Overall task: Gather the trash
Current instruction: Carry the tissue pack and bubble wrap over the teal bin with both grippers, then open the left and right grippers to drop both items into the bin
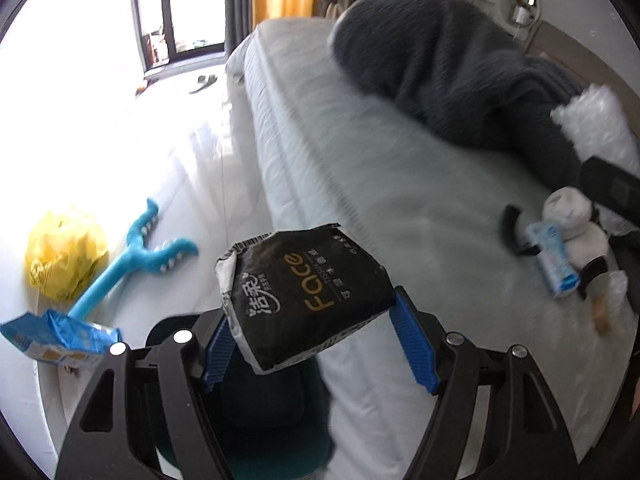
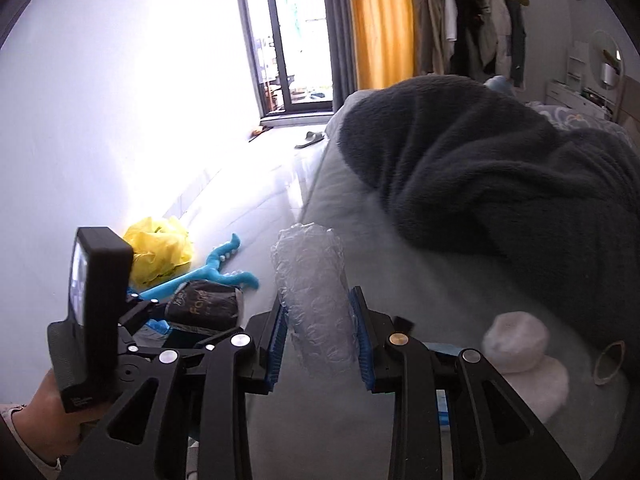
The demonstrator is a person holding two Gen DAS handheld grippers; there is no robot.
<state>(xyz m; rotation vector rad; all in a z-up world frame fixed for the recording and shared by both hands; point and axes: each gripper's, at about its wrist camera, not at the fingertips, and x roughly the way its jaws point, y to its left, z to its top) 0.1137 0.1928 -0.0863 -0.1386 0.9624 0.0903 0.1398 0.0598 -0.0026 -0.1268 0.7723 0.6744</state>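
My left gripper [image 1: 316, 320] is shut on a black tissue packet [image 1: 304, 296] marked "Face", held in the air over the bed's edge above a dark bin [image 1: 256, 412]. The packet also shows in the right wrist view [image 2: 204, 304]. My right gripper [image 2: 320, 340] is shut on a roll of clear bubble wrap [image 2: 316, 292] above the grey bed [image 2: 400, 280]. A white and blue wrapper [image 1: 554, 262] and rolled white socks [image 1: 572, 216] lie on the bed at the right; the socks also show in the right wrist view [image 2: 520, 344].
A dark fleece blanket [image 1: 448, 64] covers the far bed. On the floor lie a yellow plastic bag [image 1: 64, 252], a blue toy claw [image 1: 132, 256] and a blue packet [image 1: 60, 340]. A tape ring [image 2: 610, 362] lies by the socks. A window door [image 2: 288, 36] stands beyond.
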